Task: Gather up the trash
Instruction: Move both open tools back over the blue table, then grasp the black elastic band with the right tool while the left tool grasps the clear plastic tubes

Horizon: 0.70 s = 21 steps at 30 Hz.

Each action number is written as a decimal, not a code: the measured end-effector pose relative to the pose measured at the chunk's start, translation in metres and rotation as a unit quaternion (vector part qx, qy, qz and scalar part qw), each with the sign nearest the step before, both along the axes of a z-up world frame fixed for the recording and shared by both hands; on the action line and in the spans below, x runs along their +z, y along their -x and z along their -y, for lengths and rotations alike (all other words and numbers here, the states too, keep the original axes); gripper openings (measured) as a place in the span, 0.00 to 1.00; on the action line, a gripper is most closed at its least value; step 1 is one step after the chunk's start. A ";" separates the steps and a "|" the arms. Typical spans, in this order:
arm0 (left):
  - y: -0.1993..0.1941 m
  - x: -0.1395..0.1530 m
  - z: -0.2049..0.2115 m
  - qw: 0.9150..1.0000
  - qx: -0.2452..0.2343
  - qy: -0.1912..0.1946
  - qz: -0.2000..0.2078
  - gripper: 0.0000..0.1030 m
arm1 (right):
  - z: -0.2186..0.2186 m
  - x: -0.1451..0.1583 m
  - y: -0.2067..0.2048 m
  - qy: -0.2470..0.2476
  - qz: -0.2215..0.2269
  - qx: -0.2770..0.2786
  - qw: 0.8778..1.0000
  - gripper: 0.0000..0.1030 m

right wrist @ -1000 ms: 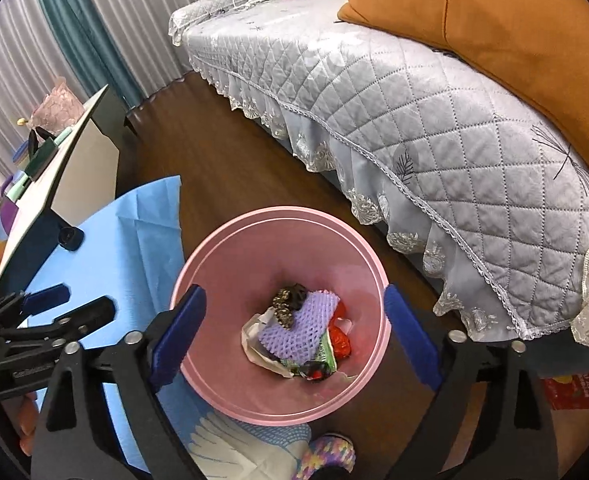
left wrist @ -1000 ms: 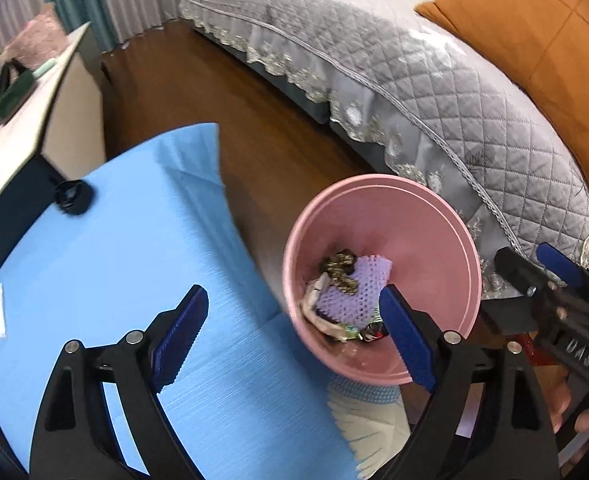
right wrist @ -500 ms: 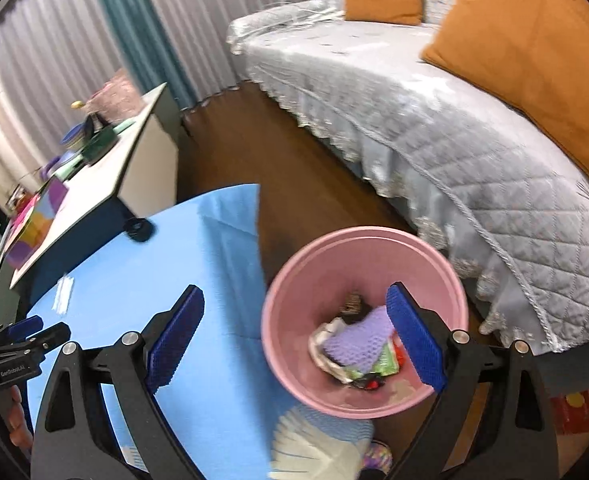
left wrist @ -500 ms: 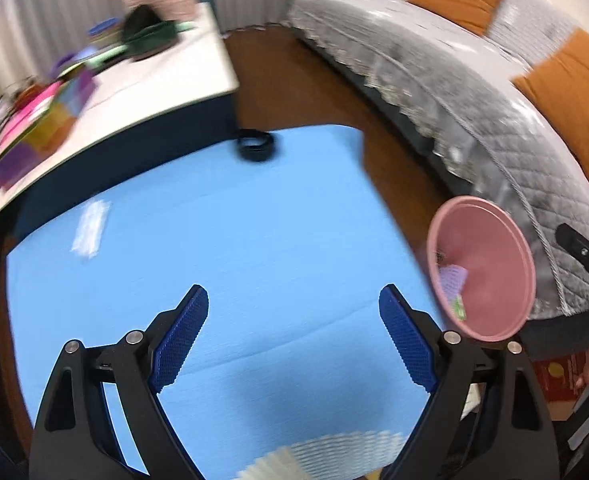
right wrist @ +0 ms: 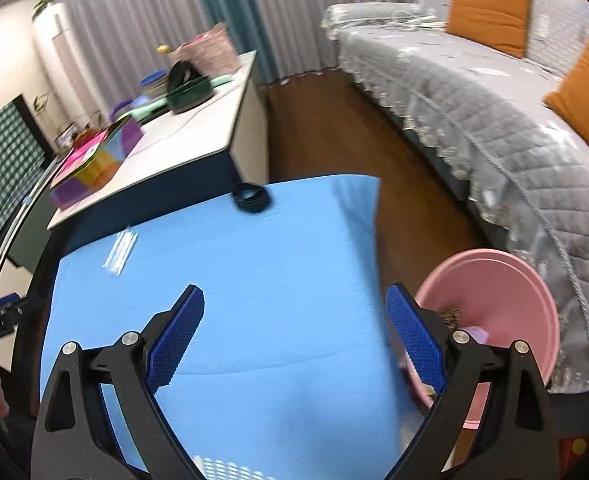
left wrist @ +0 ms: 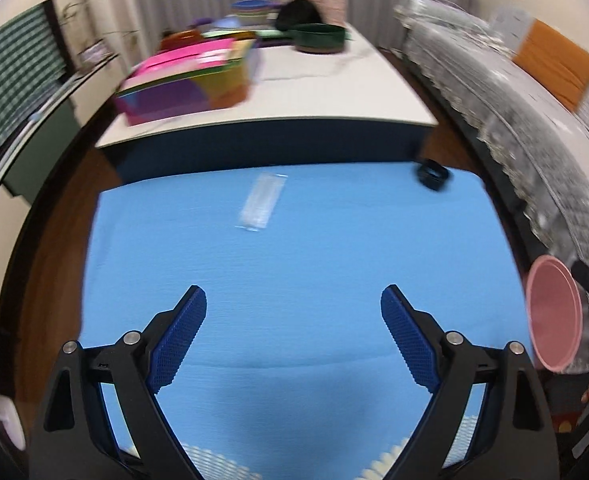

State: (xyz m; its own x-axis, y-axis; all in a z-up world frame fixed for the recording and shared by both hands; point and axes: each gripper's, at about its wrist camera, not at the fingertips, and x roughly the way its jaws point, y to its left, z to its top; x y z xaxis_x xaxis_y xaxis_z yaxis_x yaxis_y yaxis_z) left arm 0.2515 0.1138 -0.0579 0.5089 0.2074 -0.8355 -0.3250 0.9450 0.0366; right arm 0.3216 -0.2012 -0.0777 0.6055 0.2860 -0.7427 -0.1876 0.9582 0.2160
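1. Left gripper (left wrist: 293, 322): blue ribbed pads spread wide, nothing between them; it hangs above the near half of the blue cloth-covered table (left wrist: 334, 280).
2. Right gripper (right wrist: 295, 322): likewise spread and carrying nothing, over the same cloth, its right pad in front of the pink round plastic bin (right wrist: 506, 304).
3. Remaining trash: a flat clear plastic wrapper (left wrist: 263, 201) lies on the far half of the cloth, well apart from both grippers. From the right wrist view it sits toward the far left edge (right wrist: 121, 252).
4. Handling, as a judgement: the wrapper looks very light, thin, limp and slick. Lying flat, it offers no raised edge; a pinch across its narrow width near one end, pads pressed to the cloth, seems the surest hold. It may slide or crumple rather than lift.
5. A small dark ring-shaped item (left wrist: 432, 174) rests near the far right corner; whether it is trash I cannot tell.
6. The bin stands on the floor beside the table's right edge, by the grey quilted sofa (right wrist: 494, 128), with scraps showing inside.
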 end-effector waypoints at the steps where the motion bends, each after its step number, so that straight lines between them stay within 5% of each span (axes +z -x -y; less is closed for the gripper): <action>1: 0.000 -0.001 -0.009 1.000 0.008 -0.002 0.001 0.84 | -0.008 -0.002 -0.002 0.002 -0.002 0.005 1.000 0.88; 12: -0.043 -0.044 -0.095 0.999 0.027 0.019 -0.018 0.84 | -0.071 -0.027 -0.034 0.049 -0.039 0.055 0.997 0.88; 16: -0.064 -0.063 -0.108 0.999 0.027 0.018 -0.021 0.84 | -0.089 -0.048 -0.067 0.098 -0.047 0.061 0.992 0.88; 21: -0.075 -0.091 -0.123 0.999 0.022 0.025 -0.035 0.84 | -0.109 -0.072 -0.122 0.094 -0.055 0.060 0.992 0.88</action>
